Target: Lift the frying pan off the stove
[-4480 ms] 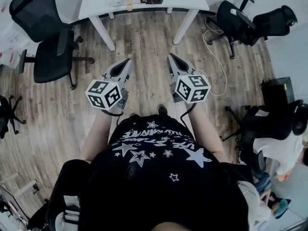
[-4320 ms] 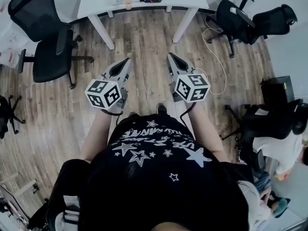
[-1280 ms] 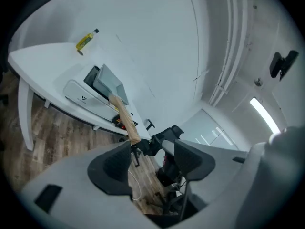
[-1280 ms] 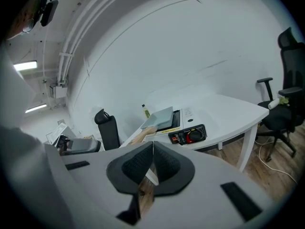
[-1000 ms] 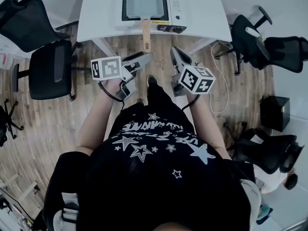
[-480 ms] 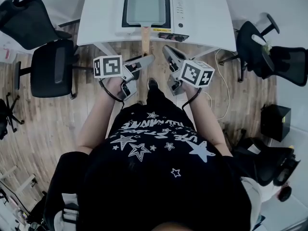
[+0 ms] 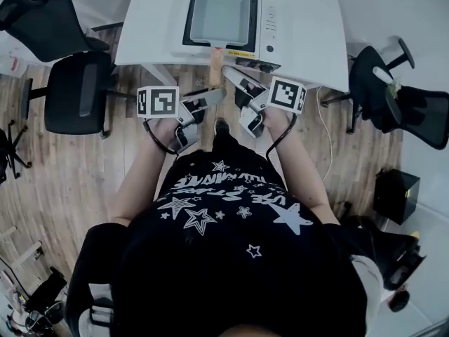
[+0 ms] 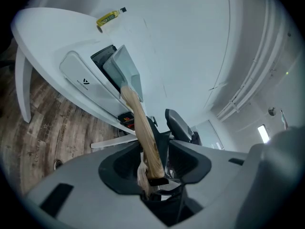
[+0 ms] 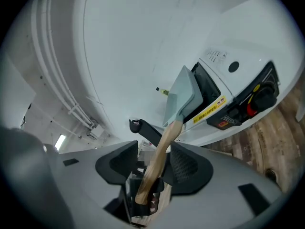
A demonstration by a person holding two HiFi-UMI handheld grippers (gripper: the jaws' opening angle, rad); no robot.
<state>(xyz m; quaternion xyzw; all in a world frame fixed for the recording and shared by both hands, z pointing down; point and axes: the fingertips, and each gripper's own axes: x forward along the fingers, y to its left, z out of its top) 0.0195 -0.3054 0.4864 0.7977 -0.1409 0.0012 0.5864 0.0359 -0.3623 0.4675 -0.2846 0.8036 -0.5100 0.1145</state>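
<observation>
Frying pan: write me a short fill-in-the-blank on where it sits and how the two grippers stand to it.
1. The frying pan sits on a ____ stove.
2. Its handle is made of ____.
3. The handle lies unclamped between the jaws of ____ grippers: the left gripper and the right gripper.
Missing words: white; wood; both.
Note: the left jaws have just been closing and the right jaws opening.

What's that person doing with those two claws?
A person stands at a white table, getting ready to lift the pan off the stove. Its wooden handle is between the jaws of both claws. The left claw has just been closing in on it, and the right claw has just opened. Neither looks clamped on yet. The pan sits on the stove.
</observation>
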